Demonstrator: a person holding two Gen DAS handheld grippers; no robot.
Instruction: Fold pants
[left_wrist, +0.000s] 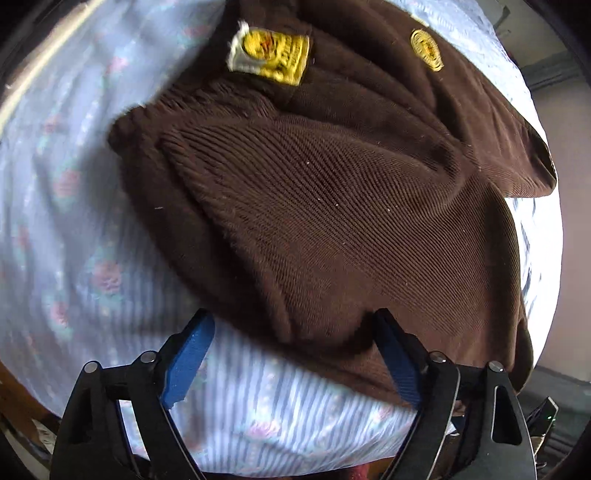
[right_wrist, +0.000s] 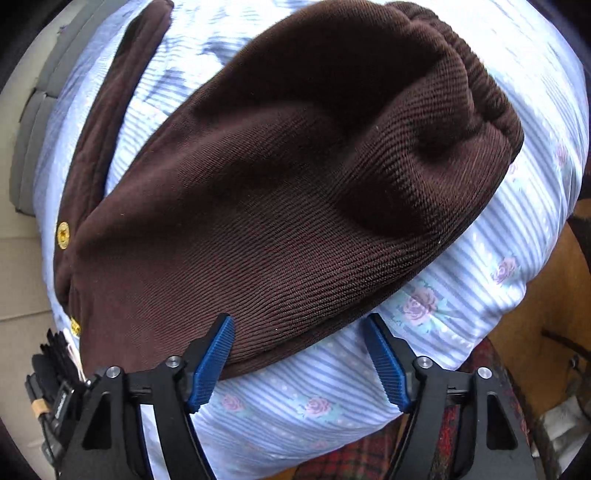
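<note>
Brown corduroy pants lie bunched on a pale blue striped sheet with pink roses. A yellow sewn label and a yellow round badge show at their far side. My left gripper hangs over the pants' near edge with its jaws apart, the right pad above the cloth and the left pad above the sheet. In the right wrist view the pants fill the middle, elastic waistband at the upper right. My right gripper is open over their near hem, nothing pinched.
The sheet covers a bed that ends just below both grippers. Red plaid cloth lies under the bed's edge, and brown wood shows to the right. Grey cushions sit at the far left.
</note>
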